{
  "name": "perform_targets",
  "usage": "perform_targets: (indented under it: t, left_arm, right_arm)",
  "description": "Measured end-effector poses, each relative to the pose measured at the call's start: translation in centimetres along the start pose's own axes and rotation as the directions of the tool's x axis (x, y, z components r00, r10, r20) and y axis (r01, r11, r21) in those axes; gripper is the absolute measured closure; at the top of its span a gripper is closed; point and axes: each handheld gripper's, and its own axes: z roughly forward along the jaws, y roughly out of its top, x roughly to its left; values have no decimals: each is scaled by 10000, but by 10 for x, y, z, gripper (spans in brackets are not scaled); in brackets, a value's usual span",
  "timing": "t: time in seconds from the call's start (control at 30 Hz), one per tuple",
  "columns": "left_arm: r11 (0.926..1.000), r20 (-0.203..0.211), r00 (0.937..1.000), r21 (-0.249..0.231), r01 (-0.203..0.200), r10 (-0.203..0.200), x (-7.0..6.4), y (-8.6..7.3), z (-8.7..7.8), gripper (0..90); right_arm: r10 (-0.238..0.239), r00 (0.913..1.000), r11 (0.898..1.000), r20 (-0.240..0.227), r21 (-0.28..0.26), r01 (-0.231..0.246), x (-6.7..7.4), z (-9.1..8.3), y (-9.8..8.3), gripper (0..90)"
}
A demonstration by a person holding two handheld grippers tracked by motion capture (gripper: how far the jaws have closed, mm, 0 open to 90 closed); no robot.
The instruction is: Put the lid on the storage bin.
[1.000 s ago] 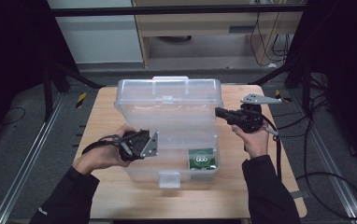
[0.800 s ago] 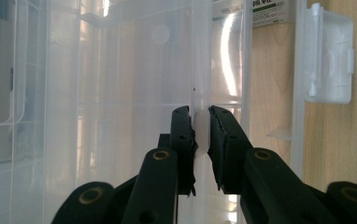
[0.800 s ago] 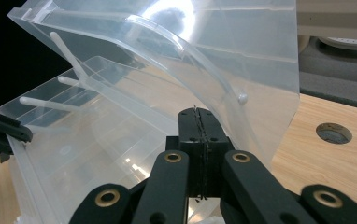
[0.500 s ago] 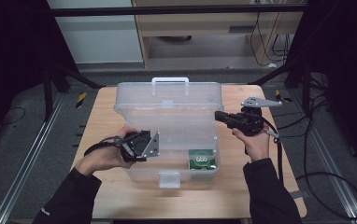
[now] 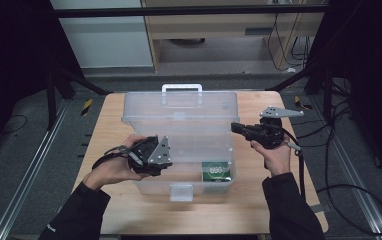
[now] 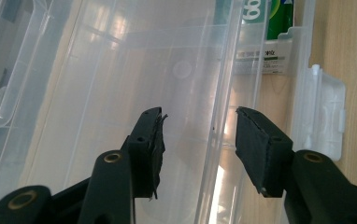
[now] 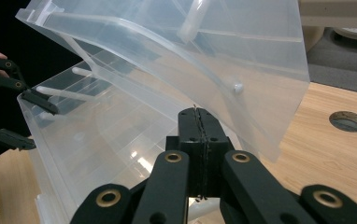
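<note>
A clear plastic storage box (image 5: 179, 150) sits in the middle of the wooden table (image 5: 259, 210), its hinged lid (image 5: 179, 112) raised and tilted back, the lid's handle (image 5: 181, 89) at the far edge. A green packet (image 5: 215, 171) lies inside the box at its near right corner, close to the front latch (image 5: 181, 191).

The left gripper (image 5: 165, 159) is at the box's left side. In the left gripper view its jaws have just been opening and now stand apart, with the clear wall (image 6: 218, 135) of the box passing between them; the pads (image 6: 253, 144) do not press on it.

The right gripper (image 5: 235, 127) is level at the box's right side, just under the edge of the raised lid. In the right gripper view its jaws are pressed fully together with nothing between them, their tips right against the lid's underside (image 7: 242, 93).
</note>
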Motion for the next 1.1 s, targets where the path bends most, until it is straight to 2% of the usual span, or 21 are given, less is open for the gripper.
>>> perform_targets:
  t: [0.13,0.2,0.27,0.3,0.33,0.37,0.5,0.53,0.73,0.9,1.1]
  left_arm:
    - [9991,-10,9994,-236,346,-346,0,-1,0,484]
    - [9972,101,9982,-444,594,-590,1,-1,-1,480]
    - [9964,160,9977,-532,664,-656,1,-2,-1,480]
    - [9933,253,9960,-753,874,-858,1,-2,-2,480]
    - [9933,253,9960,-753,874,-858,1,-2,-2,480]
    - [9894,327,9939,-963,1084,-1057,0,-3,-3,480]
    - [9827,317,9910,-1288,1329,-1299,-1,-2,-6,482]
    - [9786,329,9892,-1447,1462,-1429,-1,-2,-7,484]
    - [9684,152,9829,-1690,1834,-1835,1,-2,-9,503]
    - [9578,58,9746,-1834,2213,-2240,3,-4,-9,542]
    - [9401,174,9639,-2168,2631,-2657,4,-5,-12,584]
  right_arm:
    - [-34,10000,10000,-16,-1,34,1,-1,-1,900]
    - [-46,10000,10000,-22,23,46,1,-1,-2,900]
    - [-54,10000,10000,-35,30,54,2,-2,-2,900]
    - [-61,10000,10000,-45,41,61,2,-2,-3,900]
    - [-61,10000,10000,-45,41,61,2,-2,-3,900]
    - [-89,10000,9999,-39,48,90,3,-3,-3,900]
    - [-119,9999,9999,-62,38,119,3,-3,-3,900]
    - [-132,9999,9999,-59,41,132,4,-3,-3,900]
    - [-164,9998,9998,-75,70,164,4,-3,-3,900]
    - [-158,9999,9998,-62,96,158,5,-3,-3,900]
    - [-163,9998,9998,-70,127,164,5,-4,-3,900]
